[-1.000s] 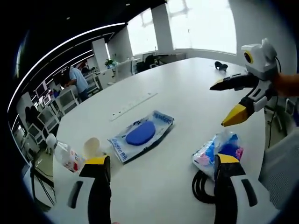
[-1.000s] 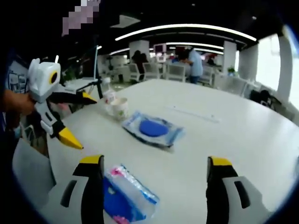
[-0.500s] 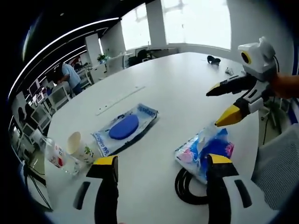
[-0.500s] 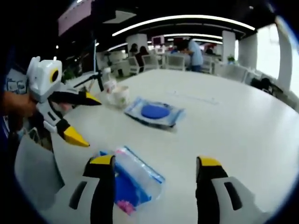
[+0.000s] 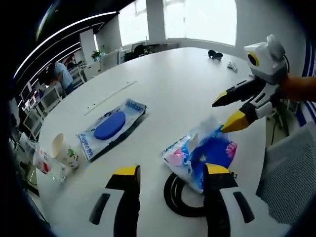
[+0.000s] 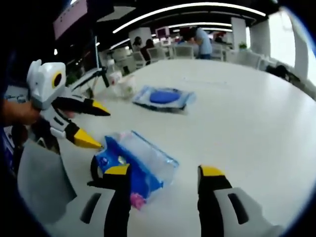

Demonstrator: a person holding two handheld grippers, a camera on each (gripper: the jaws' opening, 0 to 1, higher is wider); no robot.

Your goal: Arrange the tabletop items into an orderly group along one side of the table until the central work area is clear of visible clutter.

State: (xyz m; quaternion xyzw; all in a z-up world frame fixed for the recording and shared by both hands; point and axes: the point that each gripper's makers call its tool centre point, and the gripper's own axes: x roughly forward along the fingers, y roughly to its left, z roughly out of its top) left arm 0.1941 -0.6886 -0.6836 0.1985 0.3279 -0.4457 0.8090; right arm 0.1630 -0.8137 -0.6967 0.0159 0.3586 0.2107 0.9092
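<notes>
1. Across both views spreads the white tabletop [image 5: 187, 84] [image 6: 256, 113], the largest thing in sight, with office chairs and people far behind it.
2. Near the middle lies a flat clear pack [image 5: 111, 127] [image 6: 164, 97] with a blue disc inside and blue print along its edge, well apart from the other items.
3. Closer in lies a clear bag [image 5: 202, 155] [image 6: 134, 165] of blue and pink contents. In the left gripper view it rests partly over a black cable coil [image 5: 180, 197], just ahead of that view's right jaw. In the right gripper view it lies just ahead of the left jaw.
4. The left hand-held gripper [image 5: 170, 175] [image 6: 91, 126] has its yellow-tipped jaws wide apart with nothing between them. In the right gripper view its tips hang just beside the bag's edge; I cannot tell whether they touch it.
5. The right hand-held gripper [image 6: 165, 173] [image 5: 222, 112] is likewise spread wide and holds nothing. In the left gripper view its lower tip sits just above the bag's far edge.
6. A paper cup [image 5: 63, 150] with a green print stands near the tabletop's edge, touching or just beside a clear plastic bottle [image 5: 42, 163] with a red label. In the right gripper view the cup [image 6: 124, 87] is blurred.
7. Two small dark objects [image 5: 215, 54] lie at the far end, too small to tell what they are.
</notes>
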